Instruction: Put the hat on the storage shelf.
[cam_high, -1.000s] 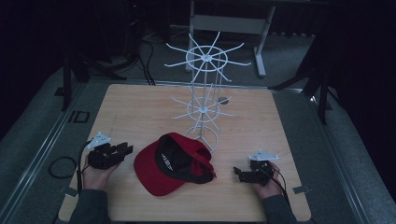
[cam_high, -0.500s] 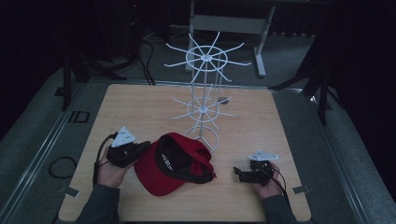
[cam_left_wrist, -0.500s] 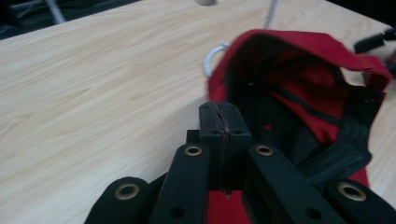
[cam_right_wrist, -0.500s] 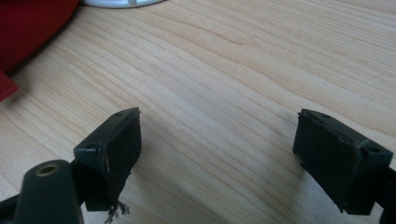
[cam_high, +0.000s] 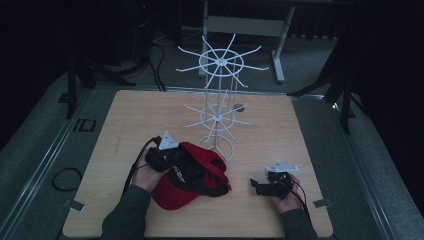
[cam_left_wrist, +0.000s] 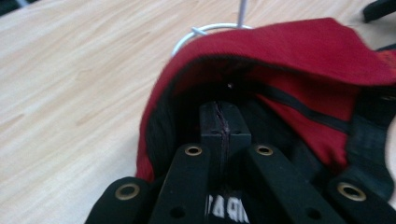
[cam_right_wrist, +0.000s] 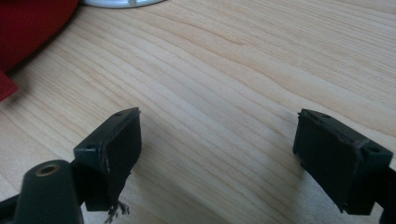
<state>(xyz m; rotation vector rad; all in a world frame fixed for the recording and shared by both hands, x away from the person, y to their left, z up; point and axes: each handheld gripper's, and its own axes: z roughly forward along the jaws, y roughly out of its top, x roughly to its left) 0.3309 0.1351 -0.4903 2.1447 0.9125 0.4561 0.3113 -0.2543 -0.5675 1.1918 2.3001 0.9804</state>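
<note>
Cap (cam_left_wrist: 299, 60) at left gripper (cam_left_wrist: 223, 122): red woven cloth, matt. Table (cam_right_wrist: 261, 70) under right gripper (cam_right_wrist: 218, 154): pale wood grain, smooth. Rack (cam_high: 218, 95): white wire. Jaws matt black.

We count one red cap (cam_high: 192, 175), one white wire rack (cam_high: 218, 107) with two rings of spokes, and one wooden table (cam_high: 125, 115). We see two grippers, the left (cam_high: 167, 156) and the right (cam_high: 260, 187), and two hands holding them.
</note>
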